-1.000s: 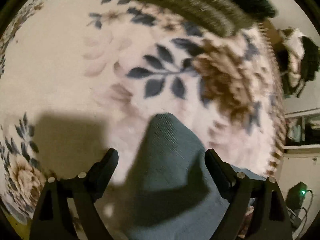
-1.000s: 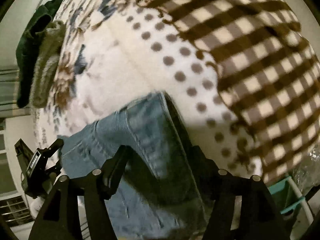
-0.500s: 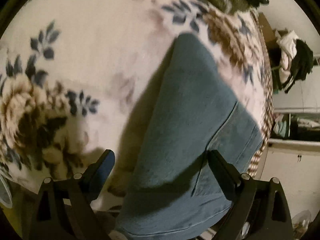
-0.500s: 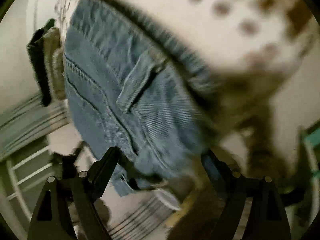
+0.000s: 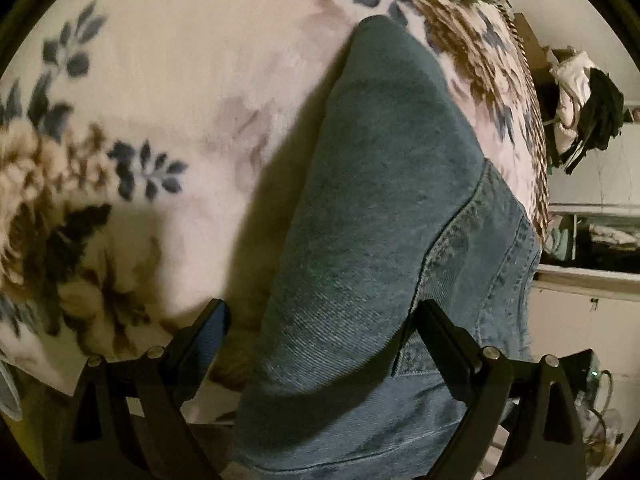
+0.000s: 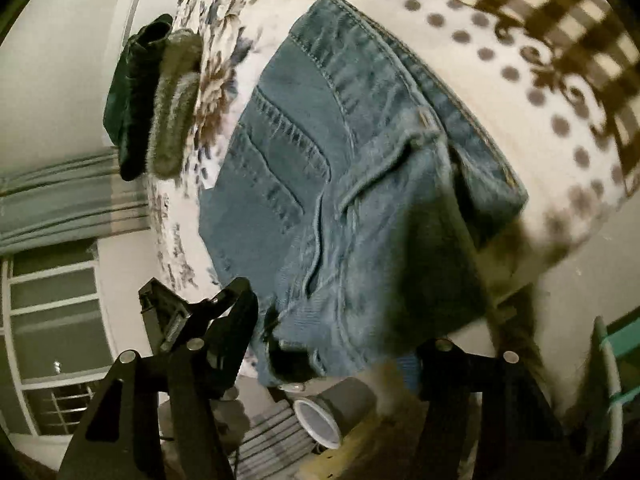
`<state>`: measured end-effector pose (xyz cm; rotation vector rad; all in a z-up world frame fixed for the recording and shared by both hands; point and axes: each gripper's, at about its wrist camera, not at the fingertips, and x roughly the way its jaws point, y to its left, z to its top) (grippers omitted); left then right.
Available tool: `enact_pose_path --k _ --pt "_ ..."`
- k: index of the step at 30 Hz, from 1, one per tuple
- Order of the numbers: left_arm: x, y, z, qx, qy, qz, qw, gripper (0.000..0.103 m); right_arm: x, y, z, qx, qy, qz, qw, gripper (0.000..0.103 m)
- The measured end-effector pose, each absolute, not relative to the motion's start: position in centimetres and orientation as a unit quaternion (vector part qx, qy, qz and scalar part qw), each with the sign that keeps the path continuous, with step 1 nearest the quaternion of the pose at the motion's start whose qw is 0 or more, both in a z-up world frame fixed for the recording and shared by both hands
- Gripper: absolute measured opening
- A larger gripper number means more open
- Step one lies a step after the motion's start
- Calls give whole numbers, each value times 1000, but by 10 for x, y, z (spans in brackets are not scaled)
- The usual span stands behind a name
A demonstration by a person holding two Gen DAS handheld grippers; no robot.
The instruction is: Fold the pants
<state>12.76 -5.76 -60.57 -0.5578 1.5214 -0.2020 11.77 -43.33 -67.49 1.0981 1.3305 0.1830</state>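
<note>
Blue denim pants (image 5: 384, 208) lie folded on a floral blanket (image 5: 160, 80) on a bed. In the left wrist view the folded leg runs from the far end down between my fingers. My left gripper (image 5: 320, 328) is open above the near end of the pants and holds nothing. In the right wrist view the pants (image 6: 340, 168) show their waistband and back pocket. My right gripper (image 6: 344, 328) is open over the near edge of the pants. The left gripper (image 6: 192, 320) shows there at the lower left.
A stack of dark and grey folded garments (image 6: 156, 100) lies at the far end of the bed. A checked blanket border (image 6: 560, 20) runs at the right. A grey cup (image 6: 332, 412) stands below the bed edge. Shelves and hanging clothes (image 5: 588, 112) are beside the bed.
Both grippers have pulled back toward the near edge of the bed, so more of the pants shows. The pants stay lying on the blanket.
</note>
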Motion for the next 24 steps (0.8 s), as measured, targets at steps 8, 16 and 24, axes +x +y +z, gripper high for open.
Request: enact_pose_path --k 8,16,24 --pt "130 -65 -607 -246 677 -91 688 98 130 -449 -720 540 559 93 623 68" --pt "135 -72 -610 -240 672 -99 694 98 141 -441 -741 529 571 124 615 68" --pt "126 -77 -576 -230 634 -128 727 28 136 -425 -704 467 565 105 672 34"
